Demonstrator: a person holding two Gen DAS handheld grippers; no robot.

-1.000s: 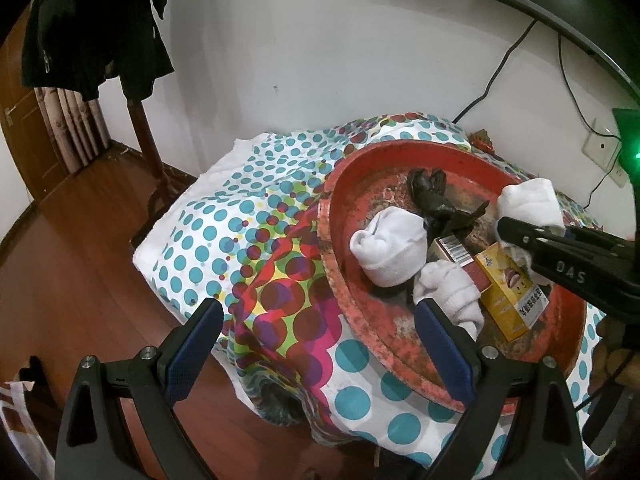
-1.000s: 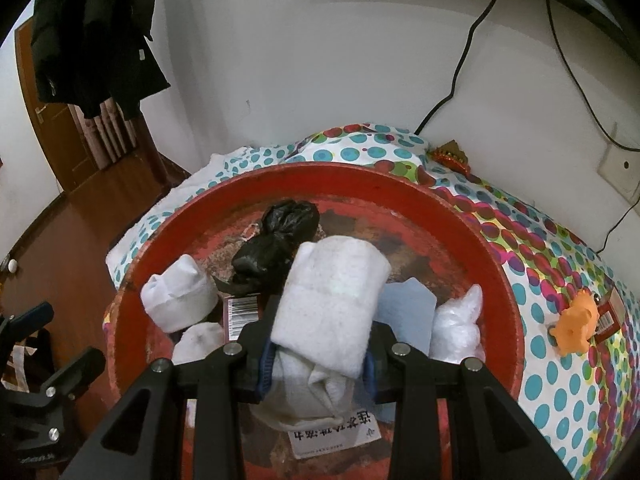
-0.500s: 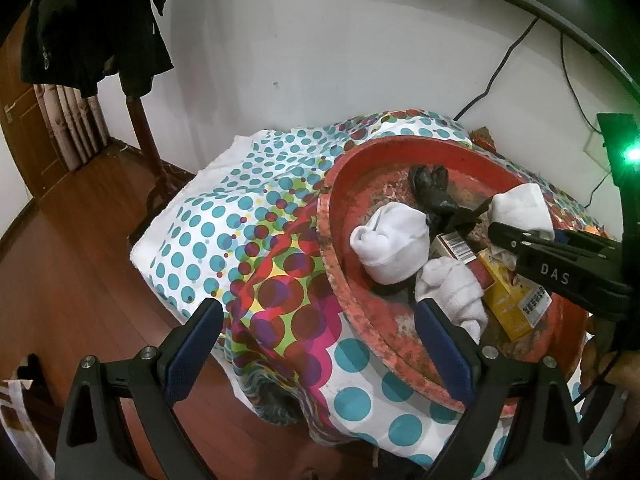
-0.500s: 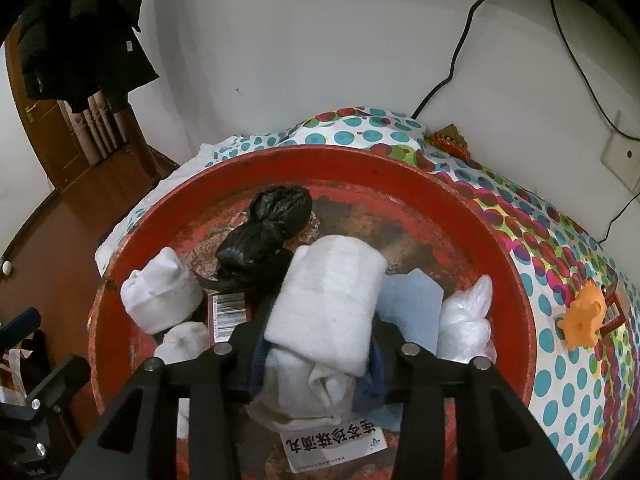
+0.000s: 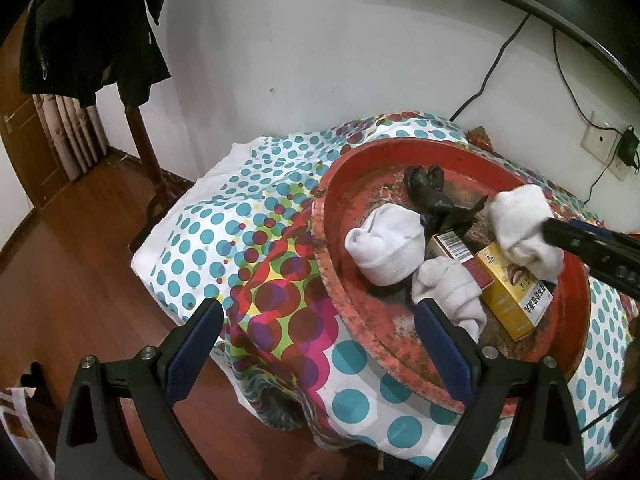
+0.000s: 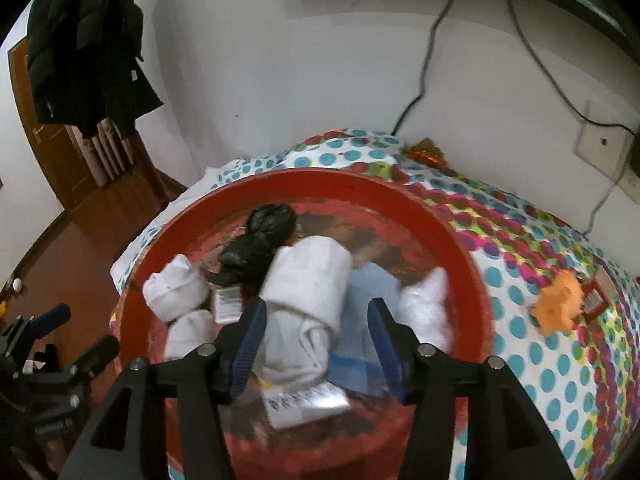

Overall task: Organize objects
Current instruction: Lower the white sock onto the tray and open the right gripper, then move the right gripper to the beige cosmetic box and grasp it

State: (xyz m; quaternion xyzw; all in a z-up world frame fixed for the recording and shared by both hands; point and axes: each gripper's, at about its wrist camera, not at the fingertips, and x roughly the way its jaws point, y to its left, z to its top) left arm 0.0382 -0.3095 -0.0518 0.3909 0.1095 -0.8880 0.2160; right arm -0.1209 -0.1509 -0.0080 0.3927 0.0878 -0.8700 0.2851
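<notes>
A red basin (image 5: 320,220) (image 6: 320,174) stands on a table under a dotted cloth (image 5: 224,236). In it lie a rolled white sock (image 6: 308,280) (image 5: 520,228), two more white socks (image 5: 384,244) (image 5: 448,288), a black bag (image 5: 428,188), a yellow box (image 5: 512,292) and a barcoded red box (image 5: 456,248). My right gripper (image 6: 316,312) is opening. The rolled sock lies between its jaws, and the right pad stands clear of it. Over the basin's near-left rim my left gripper (image 5: 316,312) hangs open, holding nothing.
A blue sheet (image 6: 372,280) and a white plastic bag (image 6: 424,308) also lie in the basin. An orange toy (image 6: 558,304) sits on the cloth to the right. A dark coat (image 5: 92,28) hangs over the wooden floor at left. Cables and a wall socket (image 5: 600,144) are behind.
The right jaws have spread apart and let go of the rolled white sock, which now rests in the basin. The right gripper drew back a little. The left gripper stayed put.
</notes>
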